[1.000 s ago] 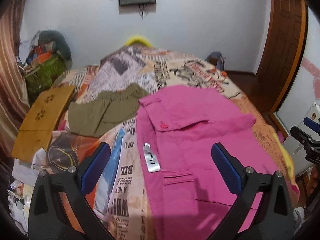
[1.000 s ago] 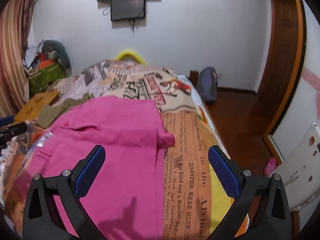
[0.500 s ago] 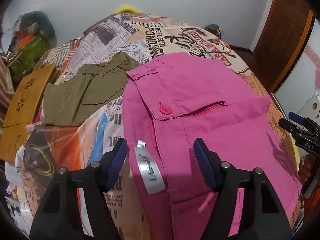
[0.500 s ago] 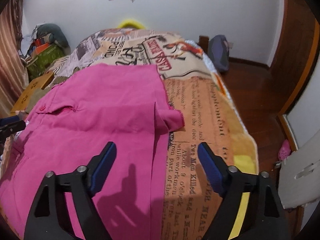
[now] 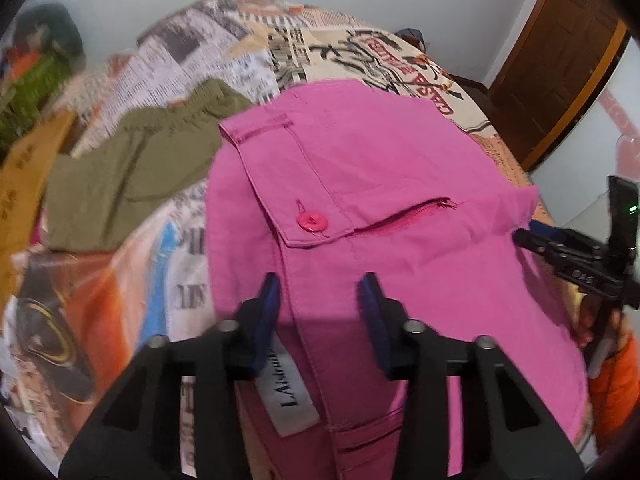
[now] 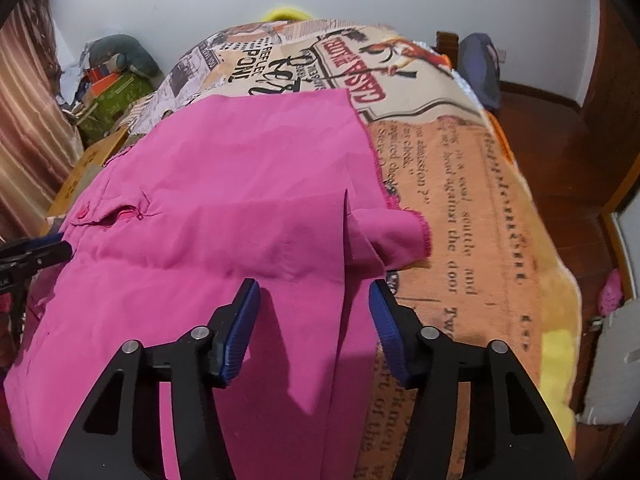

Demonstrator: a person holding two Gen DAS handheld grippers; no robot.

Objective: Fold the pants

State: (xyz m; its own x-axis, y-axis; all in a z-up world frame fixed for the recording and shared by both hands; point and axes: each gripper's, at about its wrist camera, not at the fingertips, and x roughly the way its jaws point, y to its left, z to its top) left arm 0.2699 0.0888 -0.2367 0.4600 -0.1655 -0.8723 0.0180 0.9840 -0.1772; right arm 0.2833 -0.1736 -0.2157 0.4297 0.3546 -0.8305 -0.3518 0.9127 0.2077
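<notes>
The bed [image 6: 460, 184], covered by a newspaper-print blanket, carried the pink pants [image 5: 380, 184] spread flat toward its right edge, presumably to allow a clean fold. Olive shorts [image 5: 132, 176] lay beside them toward the left edge. The left gripper [image 5: 318, 308] was poised at the waistband, fingers parted, nothing grasped. The right gripper [image 6: 314, 316] was positioned above the leg hem, fingers likewise parted and empty. A white label [image 5: 286, 396] showed inside the waistband.
</notes>
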